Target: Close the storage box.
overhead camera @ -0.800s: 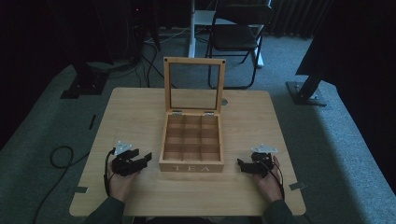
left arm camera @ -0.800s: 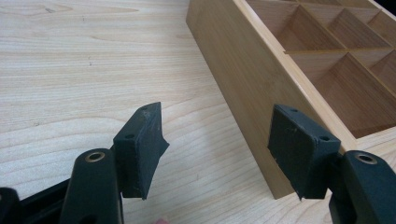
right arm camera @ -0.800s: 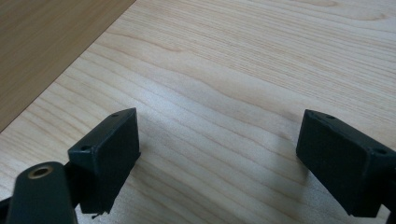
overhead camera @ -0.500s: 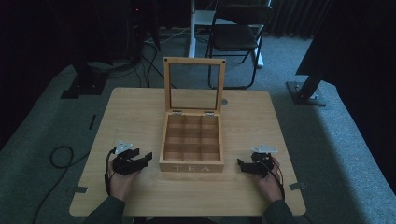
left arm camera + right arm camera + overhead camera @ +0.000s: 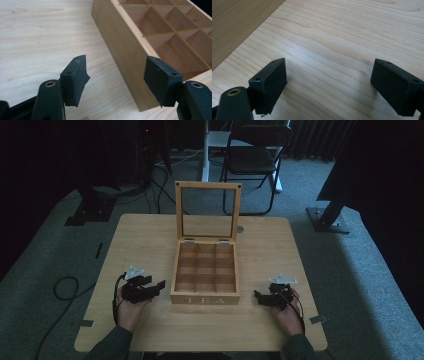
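A: On our left, we hold the left tongs (image 5: 159, 285) parted with nothing between them, just beside the near left corner of the square light-wood tea box (image 5: 205, 272).

B: We see that box in the middle of the pale wooden table (image 5: 280, 250), its glass-paned lid (image 5: 208, 212) standing upright at the back, nine bare compartments inside, "TEA" lettered on its front wall.

A: On our right, the right tongs (image 5: 258, 296) gape wide over bare table, near the box's right side but apart from it.
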